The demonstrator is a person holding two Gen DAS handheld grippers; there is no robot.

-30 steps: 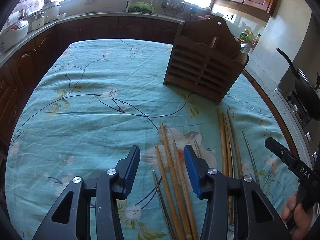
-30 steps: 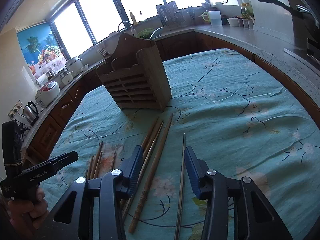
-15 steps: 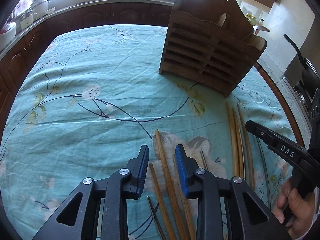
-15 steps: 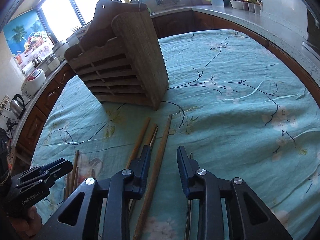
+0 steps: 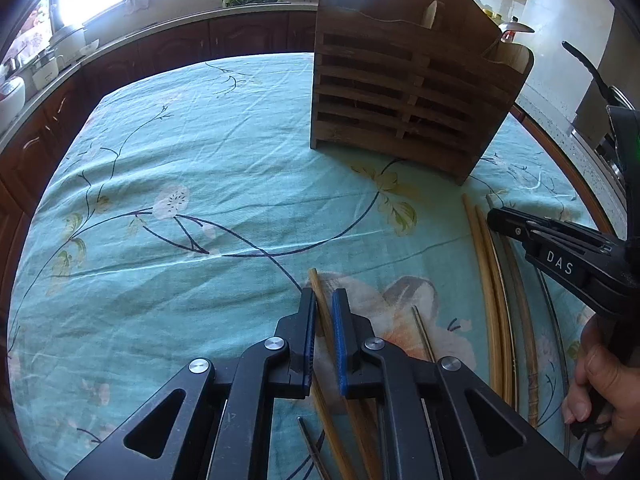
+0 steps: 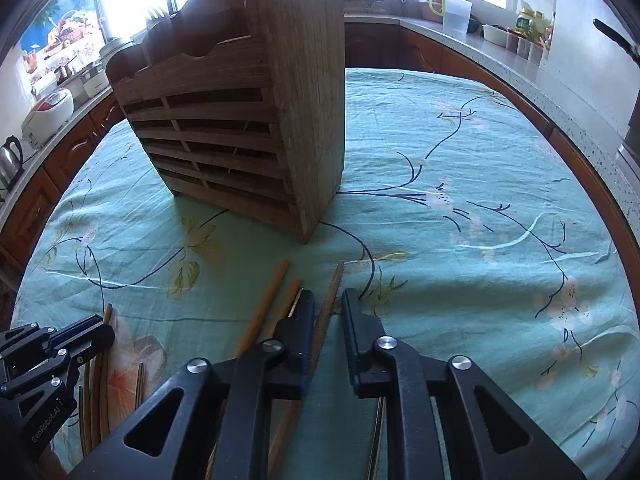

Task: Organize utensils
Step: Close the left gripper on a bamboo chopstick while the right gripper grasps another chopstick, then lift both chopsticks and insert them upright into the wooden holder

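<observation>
Now left gripper (image 5: 323, 304) fingers just closed on wooden chopstick (image 5: 317, 286); right gripper (image 6: 328, 306) likewise, dark chopstick (image 6: 334, 284).

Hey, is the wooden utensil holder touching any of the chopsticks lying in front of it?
Apart. The right wrist view shows bare tablecloth between the wooden holder and the tips of the chopsticks.

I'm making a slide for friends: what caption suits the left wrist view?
Left gripper closing on a wooden chopstick lying on a flowered tablecloth, wooden rack waiting behind.
</observation>
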